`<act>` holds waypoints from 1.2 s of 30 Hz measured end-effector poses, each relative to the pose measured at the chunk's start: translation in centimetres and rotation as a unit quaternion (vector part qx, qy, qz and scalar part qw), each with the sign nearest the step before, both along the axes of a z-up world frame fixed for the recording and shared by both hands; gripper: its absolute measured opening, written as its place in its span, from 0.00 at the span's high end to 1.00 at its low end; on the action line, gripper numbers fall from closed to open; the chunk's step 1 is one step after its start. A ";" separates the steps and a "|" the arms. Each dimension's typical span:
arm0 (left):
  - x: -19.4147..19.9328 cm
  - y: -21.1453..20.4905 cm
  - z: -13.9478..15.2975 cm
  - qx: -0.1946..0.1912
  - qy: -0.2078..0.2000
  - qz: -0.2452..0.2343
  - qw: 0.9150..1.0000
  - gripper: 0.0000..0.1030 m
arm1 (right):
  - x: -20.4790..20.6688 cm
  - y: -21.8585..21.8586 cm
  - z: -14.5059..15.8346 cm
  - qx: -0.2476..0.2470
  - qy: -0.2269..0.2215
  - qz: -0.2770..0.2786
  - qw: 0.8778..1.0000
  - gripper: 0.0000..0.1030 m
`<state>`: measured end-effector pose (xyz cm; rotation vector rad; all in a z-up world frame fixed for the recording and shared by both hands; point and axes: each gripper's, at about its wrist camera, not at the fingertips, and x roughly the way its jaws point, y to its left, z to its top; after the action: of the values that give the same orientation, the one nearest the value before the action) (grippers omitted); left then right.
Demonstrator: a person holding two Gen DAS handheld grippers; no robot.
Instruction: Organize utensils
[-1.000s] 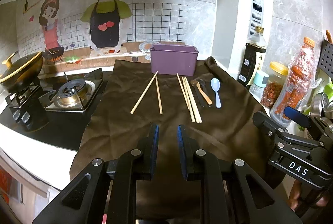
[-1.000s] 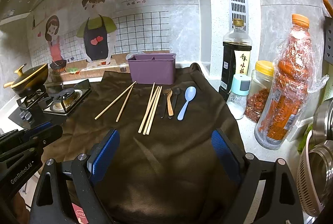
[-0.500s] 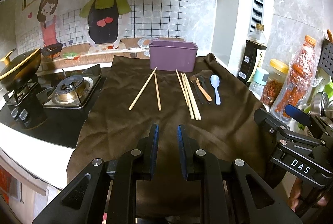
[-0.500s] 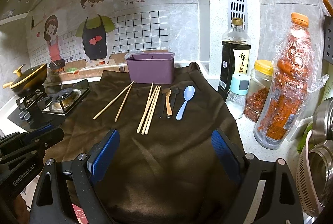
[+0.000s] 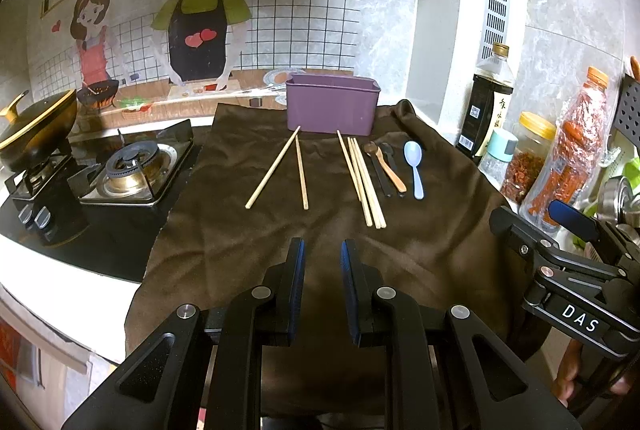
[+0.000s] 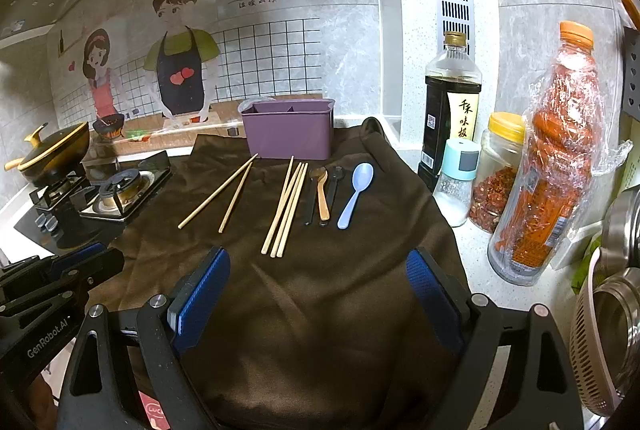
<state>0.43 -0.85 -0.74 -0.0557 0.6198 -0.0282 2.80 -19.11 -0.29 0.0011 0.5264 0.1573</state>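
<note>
A purple utensil holder (image 5: 332,102) (image 6: 288,134) stands at the far edge of a brown cloth (image 5: 224,238) (image 6: 360,250). In front of it lie a loose pair of chopsticks (image 5: 273,167) (image 6: 218,191), a bundle of chopsticks (image 5: 366,182) (image 6: 292,210), a wooden spoon (image 5: 388,170) (image 6: 322,198) between dark utensils, and a blue spoon (image 5: 413,152) (image 6: 362,176). My left gripper (image 5: 322,254) hovers over the near cloth, its jaws a narrow gap apart with nothing in it. My right gripper (image 6: 318,270) stands wide open and empty, short of the utensils.
A gas stove (image 5: 132,170) and a black pot (image 5: 36,126) sit to the left of the cloth. On the right stand a soy sauce bottle (image 6: 452,110), a small shaker (image 6: 458,182), a chilli jar (image 6: 496,170) and a wrapped orange-capped bottle (image 6: 552,150). Metal containers (image 6: 616,310) crowd the near right.
</note>
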 end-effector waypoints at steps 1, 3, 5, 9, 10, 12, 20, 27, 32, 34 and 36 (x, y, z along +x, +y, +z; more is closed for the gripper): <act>0.0 0.0 0.0 0.000 0.000 0.000 1.000 0.81 | 0.0 0.0 0.0 0.001 0.000 0.000 1.000 0.14; 0.0 0.0 0.0 0.000 0.000 0.000 1.000 0.81 | 0.0 0.0 0.0 0.001 0.000 0.000 1.000 0.14; 0.0 0.0 0.0 0.000 0.000 0.000 1.000 0.81 | 0.0 0.0 0.0 0.000 0.000 0.000 1.000 0.14; 0.0 0.0 0.0 -0.001 0.000 0.000 1.000 0.81 | 0.0 0.0 0.1 0.000 0.000 0.000 1.000 0.14; 0.0 0.0 0.0 0.000 0.000 0.000 1.000 0.81 | 0.0 0.0 0.0 0.000 0.000 0.000 1.000 0.14; 0.0 0.0 0.0 0.000 0.000 0.000 1.000 0.81 | 0.1 0.0 0.0 0.000 0.000 0.000 1.000 0.14; -0.1 0.2 -0.8 -0.002 0.005 0.003 1.000 0.81 | 0.2 -0.2 -0.1 0.001 0.001 0.000 1.000 0.14; 0.0 0.4 -1.1 -0.006 0.009 0.005 1.000 0.81 | 0.2 -0.1 -0.1 0.000 0.001 -0.001 1.000 0.14; 0.6 1.1 -1.0 -0.016 0.019 0.009 1.000 0.81 | 0.6 -0.2 -0.5 -0.004 0.003 0.003 1.000 0.14; 0.9 1.4 -0.9 -0.017 0.023 0.011 1.000 0.81 | 0.9 0.0 -0.5 -0.006 0.003 0.004 1.000 0.14; 1.4 1.8 -0.7 -0.016 0.024 0.014 0.999 0.81 | 1.3 0.2 -0.6 -0.013 0.003 0.007 1.000 0.14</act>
<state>1.81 1.00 -1.41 -0.0971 0.6660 -0.0101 4.14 -18.95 -0.89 -0.0268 0.5336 0.1648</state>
